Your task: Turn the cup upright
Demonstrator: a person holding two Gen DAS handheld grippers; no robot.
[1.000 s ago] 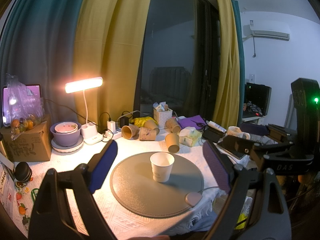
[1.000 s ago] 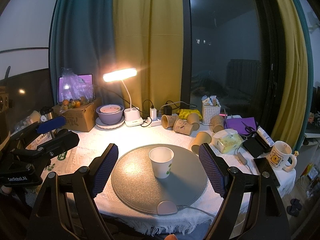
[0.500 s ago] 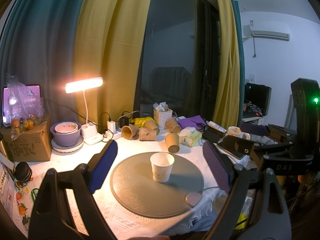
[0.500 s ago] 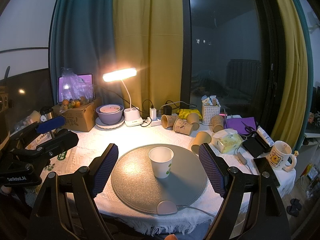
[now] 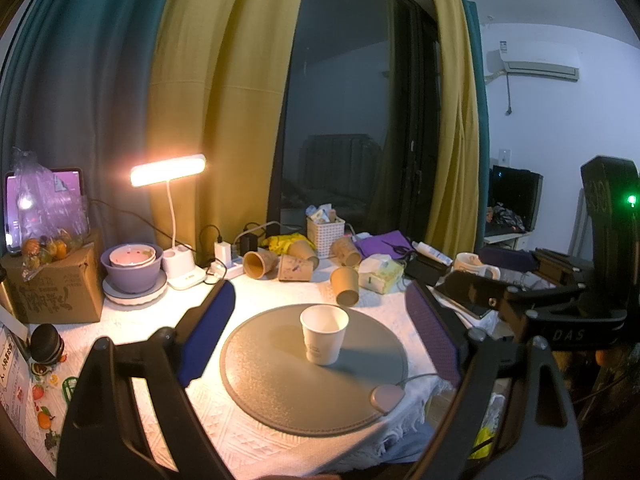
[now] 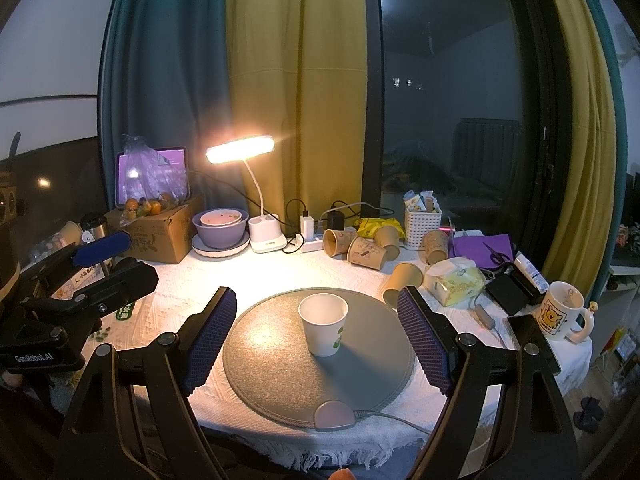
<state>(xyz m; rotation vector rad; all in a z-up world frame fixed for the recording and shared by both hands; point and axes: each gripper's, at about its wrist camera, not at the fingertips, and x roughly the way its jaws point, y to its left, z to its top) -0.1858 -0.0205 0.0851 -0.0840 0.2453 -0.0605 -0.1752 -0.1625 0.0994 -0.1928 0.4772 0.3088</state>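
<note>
A white paper cup (image 5: 323,333) stands upright, mouth up, on the round grey mat (image 5: 280,376); it also shows in the right wrist view (image 6: 324,329) on the mat (image 6: 272,364). My left gripper (image 5: 320,332) is open and empty, held back from the cup near the table's front edge. My right gripper (image 6: 316,336) is open and empty, also back from the cup. Each gripper shows at the side of the other's view: the right one (image 5: 560,312) and the left one (image 6: 72,288).
Several brown paper cups (image 6: 362,250) lie or stand behind the mat. A lit desk lamp (image 6: 240,150), purple bowl (image 6: 220,228), cardboard box (image 6: 156,232), white basket (image 6: 422,224), tissue pack (image 6: 456,280), mug (image 6: 562,316) and the mat's cable plug (image 6: 334,416) crowd the table.
</note>
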